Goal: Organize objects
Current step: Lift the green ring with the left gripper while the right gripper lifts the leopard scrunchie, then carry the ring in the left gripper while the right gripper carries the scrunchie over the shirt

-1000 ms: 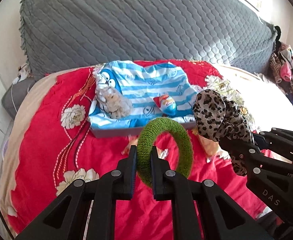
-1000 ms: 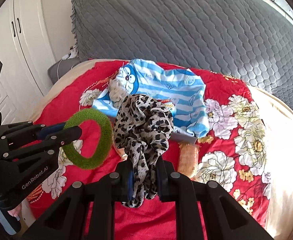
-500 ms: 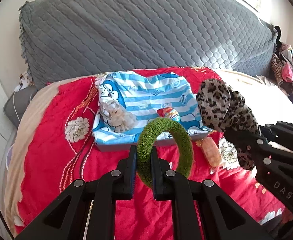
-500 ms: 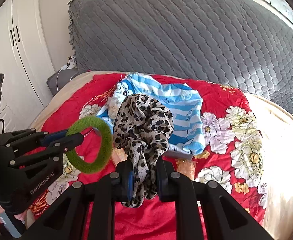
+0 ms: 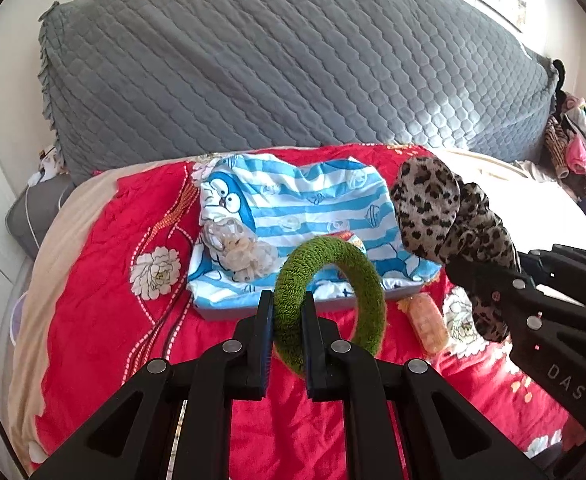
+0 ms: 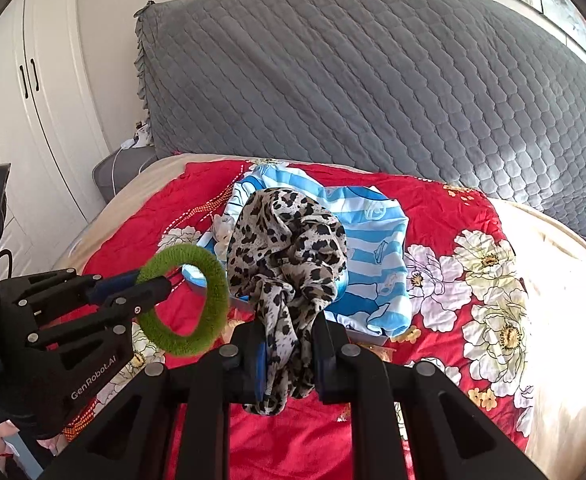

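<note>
Through the left wrist camera, we see our left tool (image 5: 286,316) clamped on the near rim of a fuzzy green ring (image 5: 330,300), which stands upright between the two fingers, above the red flowered bedspread (image 5: 105,320). Beyond the ring lies a flat gray box (image 5: 333,303) covered by a blue-and-white striped cartoon cloth (image 5: 305,208). On that cloth rest a pale frilly scrunchie (image 5: 239,250) at the left and a small colorful egg-shaped item (image 5: 353,240), mostly hidden behind the ring. A small orange packet (image 5: 427,322) lies on the bedspread just beside the box's near right corner. At the right, our right tool (image 5: 489,280) holds a leopard-print scrunchie (image 5: 441,216) up in the air. A big gray quilted headboard cover (image 5: 293,64) fills the background, with a heap of clothes (image 5: 577,152) at the far right.

Through the right wrist camera, we see our right tool (image 6: 289,340) closed on the leopard-print scrunchie (image 6: 289,256), whose bunched fabric rises above the fingers and hangs down between them. It blocks much of the striped cloth (image 6: 377,248) behind it. To the left, our left tool (image 6: 149,292) grips the green ring (image 6: 197,300) by its upper left rim, the ring hanging close beside the leopard fabric. White wardrobe doors (image 6: 25,92) stand at the left, and the bedspread (image 6: 453,208) shows large white flowers on the right.
</note>
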Tool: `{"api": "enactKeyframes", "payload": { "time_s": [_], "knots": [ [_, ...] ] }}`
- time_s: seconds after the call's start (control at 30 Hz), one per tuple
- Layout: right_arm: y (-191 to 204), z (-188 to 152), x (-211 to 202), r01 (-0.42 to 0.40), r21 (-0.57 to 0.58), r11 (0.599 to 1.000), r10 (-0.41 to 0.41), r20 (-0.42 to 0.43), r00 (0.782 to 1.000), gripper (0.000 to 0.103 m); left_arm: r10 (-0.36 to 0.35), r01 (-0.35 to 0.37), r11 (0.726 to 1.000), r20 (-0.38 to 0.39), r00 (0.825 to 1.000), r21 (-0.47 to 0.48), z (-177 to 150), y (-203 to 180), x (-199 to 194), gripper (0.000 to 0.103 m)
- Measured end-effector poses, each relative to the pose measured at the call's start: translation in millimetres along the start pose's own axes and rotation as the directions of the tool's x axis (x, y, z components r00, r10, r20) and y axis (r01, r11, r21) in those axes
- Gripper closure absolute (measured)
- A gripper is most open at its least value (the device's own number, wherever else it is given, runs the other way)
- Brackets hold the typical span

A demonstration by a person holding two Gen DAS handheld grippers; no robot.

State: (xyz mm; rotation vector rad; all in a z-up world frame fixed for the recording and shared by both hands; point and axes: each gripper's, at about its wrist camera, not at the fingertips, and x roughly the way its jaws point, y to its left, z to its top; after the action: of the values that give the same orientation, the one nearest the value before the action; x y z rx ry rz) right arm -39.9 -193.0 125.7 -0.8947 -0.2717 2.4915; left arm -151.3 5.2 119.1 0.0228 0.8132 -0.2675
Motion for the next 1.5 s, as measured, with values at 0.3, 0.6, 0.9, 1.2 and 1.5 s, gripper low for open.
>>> {"api": "enactKeyframes", "payload": {
  "time_s": [0.3, 0.6, 0.9, 1.2, 1.5],
  "knots": [
    [1, 10, 7, -0.002, -0.006, 1.0, 0.002, 0.005, 1.0, 0.086, 0.027, -0.027, 0.999, 0.017, 0.999, -0.026, 16, 4, 5, 0.091],
    [-2, 19, 16, -0.007, -0.001, 1.0, 0.007, 0.009, 1.0, 0.086, 0.048, -0.046, 0.998, 0.028, 0.998, -0.045, 27, 7, 10, 0.091],
    [-8, 26, 28, -0.012, 0.008, 1.0, 0.012, 0.01, 1.0, 0.086, 0.072, -0.07, 0.995, 0.023, 0.997, -0.076, 31, 13, 26, 0.091],
    [-12, 31, 43, -0.052, -0.023, 0.998, 0.052, 0.008, 0.999, 0.086, 0.094, -0.093, 0.992, 0.01, 0.996, -0.084, 34, 13, 44, 0.091],
    [-16, 36, 59, -0.063, -0.016, 0.998, 0.063, 0.002, 0.998, 0.086, 0.112, -0.111, 0.987, 0.003, 0.994, -0.119, 41, 18, 60, 0.091]
  ]
}}
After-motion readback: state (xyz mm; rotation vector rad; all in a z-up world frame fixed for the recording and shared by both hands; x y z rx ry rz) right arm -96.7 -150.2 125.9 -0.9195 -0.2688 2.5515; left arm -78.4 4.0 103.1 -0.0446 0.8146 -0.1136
